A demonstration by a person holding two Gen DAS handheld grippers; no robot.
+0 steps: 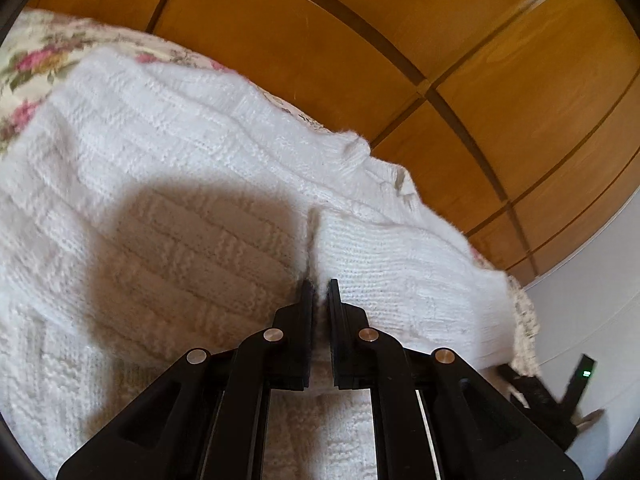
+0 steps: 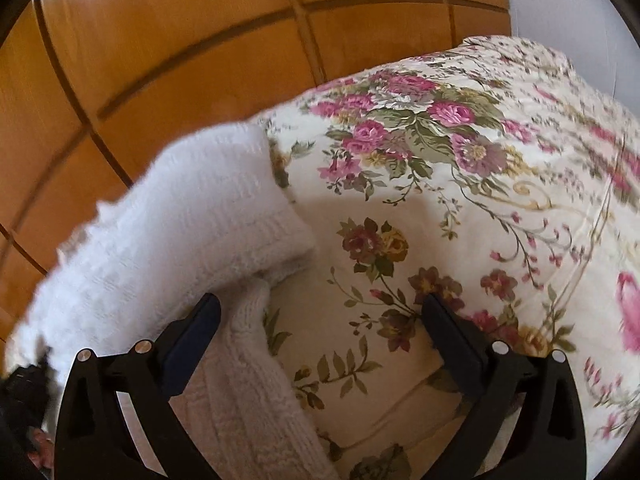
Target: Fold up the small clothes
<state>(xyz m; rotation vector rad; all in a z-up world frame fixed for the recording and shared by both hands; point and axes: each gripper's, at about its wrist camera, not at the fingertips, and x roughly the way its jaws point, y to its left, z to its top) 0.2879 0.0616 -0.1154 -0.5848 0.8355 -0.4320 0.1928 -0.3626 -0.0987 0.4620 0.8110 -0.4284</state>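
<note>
One fold looks underway: left gripper (image 1: 319, 286) jaws pinch the white knit sweater (image 1: 160, 168), its sleeve at three o'clock; right gripper (image 2: 320, 308) jaws spread, empty, over the floral bedspread (image 2: 460, 208).

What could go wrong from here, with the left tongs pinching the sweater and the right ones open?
1. The left tongs hold only a thin ridge of fuzzy knit; the sweater may slip out mid-fold.
2. The sweater lies near the bed's edge, by the wardrobe; a pull that way could drag it off the bedspread.
3. The right tongs are open, so nothing anchors the sleeve; the fold may bunch.
</note>
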